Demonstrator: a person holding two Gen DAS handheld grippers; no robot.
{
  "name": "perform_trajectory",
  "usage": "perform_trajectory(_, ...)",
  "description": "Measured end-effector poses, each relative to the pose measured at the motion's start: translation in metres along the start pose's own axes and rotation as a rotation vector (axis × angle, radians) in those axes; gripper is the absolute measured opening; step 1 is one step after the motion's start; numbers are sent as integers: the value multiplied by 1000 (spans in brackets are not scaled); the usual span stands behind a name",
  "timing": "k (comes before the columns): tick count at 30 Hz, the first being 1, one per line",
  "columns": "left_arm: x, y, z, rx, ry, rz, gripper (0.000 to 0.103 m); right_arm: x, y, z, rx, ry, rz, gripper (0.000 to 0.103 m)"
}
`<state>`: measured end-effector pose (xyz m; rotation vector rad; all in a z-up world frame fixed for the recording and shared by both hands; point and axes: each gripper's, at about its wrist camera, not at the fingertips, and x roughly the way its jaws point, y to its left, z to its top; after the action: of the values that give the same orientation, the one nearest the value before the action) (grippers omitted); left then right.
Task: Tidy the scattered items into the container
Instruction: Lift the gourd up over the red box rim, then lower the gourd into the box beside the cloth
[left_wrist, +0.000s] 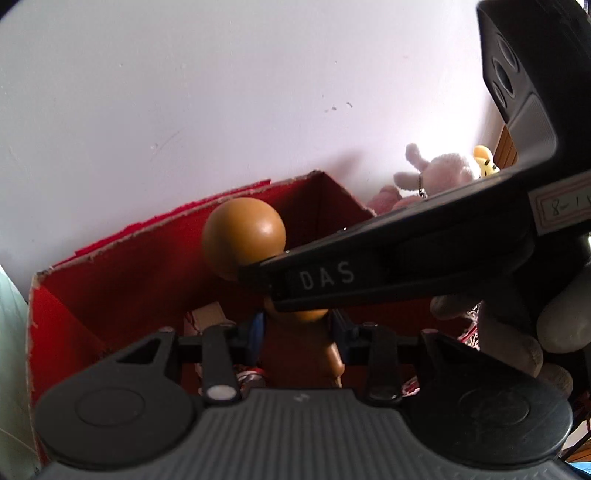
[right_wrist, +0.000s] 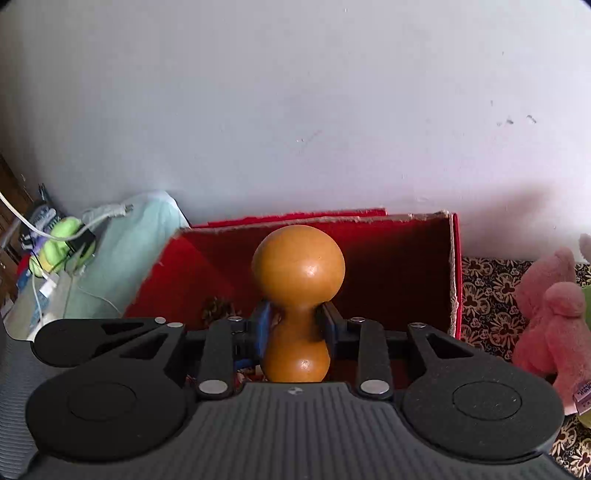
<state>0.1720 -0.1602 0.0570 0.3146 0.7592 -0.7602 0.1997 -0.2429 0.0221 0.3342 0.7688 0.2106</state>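
We held the wooden gourd (right_wrist: 298, 295) over the red box (right_wrist: 406, 266), both grippers' fingers (right_wrist: 263, 328) clenched at its narrow waist, judging it stiff, smooth and liable to slip elsewhere.

I see a plain white wall (right_wrist: 295, 110) filling the upper part of both views, evenly lit by soft daylight, with a few small dark scuff marks (right_wrist: 517, 120) on it toward the right. Taking that wall as my landmark: at its foot on the right lies a dark cloth with a cream floral pattern (right_wrist: 487, 295). At its foot on the left sits a pale mint-green pillow or folded cloth (right_wrist: 122, 254), with white cables (right_wrist: 103, 214) draped over it. Further left of the wall I can make out a sliver of brown wooden furniture (right_wrist: 11, 195). In the left wrist view, a strip of brown wood (left_wrist: 508, 147) borders the wall's right edge.
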Motion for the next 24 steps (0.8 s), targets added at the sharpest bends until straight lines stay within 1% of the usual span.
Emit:
perform_trajectory(5, 28, 6, -1, 20, 88, -5, 43, 31, 4, 1, -37, 146, -80, 32)
perform_trajectory(7, 34, 13, -3, 3, 107, -11, 48, 44, 4, 2, -42, 194, -105, 32)
perform_trajectory(8, 37, 16, -4, 0, 111, -1, 52, 49, 3, 2, -41, 219, -109, 32)
perform_trajectory(10, 39, 22, -4, -18, 118, -5, 49, 57, 3, 1, -31, 270, -102, 32)
perform_trajectory(11, 40, 24, -3, -23, 118, 1, 51, 59, 3, 0, -28, 283, -99, 32)
perform_trajectory(13, 45, 28, -5, -29, 134, 15, 57, 66, 0, -1, -13, 336, -88, 31)
perform_trajectory(14, 48, 31, -7, -39, 141, 24, 62, 70, 0, -1, -11, 361, -75, 31)
perform_trajectory(15, 53, 33, -8, -50, 158, 36, 49, 72, 0, -2, -10, 379, -66, 31)
perform_trajectory(16, 54, 35, -8, -65, 163, 37, 46, 73, 1, -2, -16, 388, -64, 31)
perform_trajectory(18, 53, 36, -8, -75, 153, 35, 46, 75, 1, -3, -15, 404, -57, 32)
perform_trajectory(20, 49, 35, -10, -70, 132, 58, 47, 76, -1, -2, -9, 410, -44, 32)
perform_trajectory(24, 46, 33, -9, -69, 114, 103, 52, 75, 0, -2, -17, 403, -22, 32)
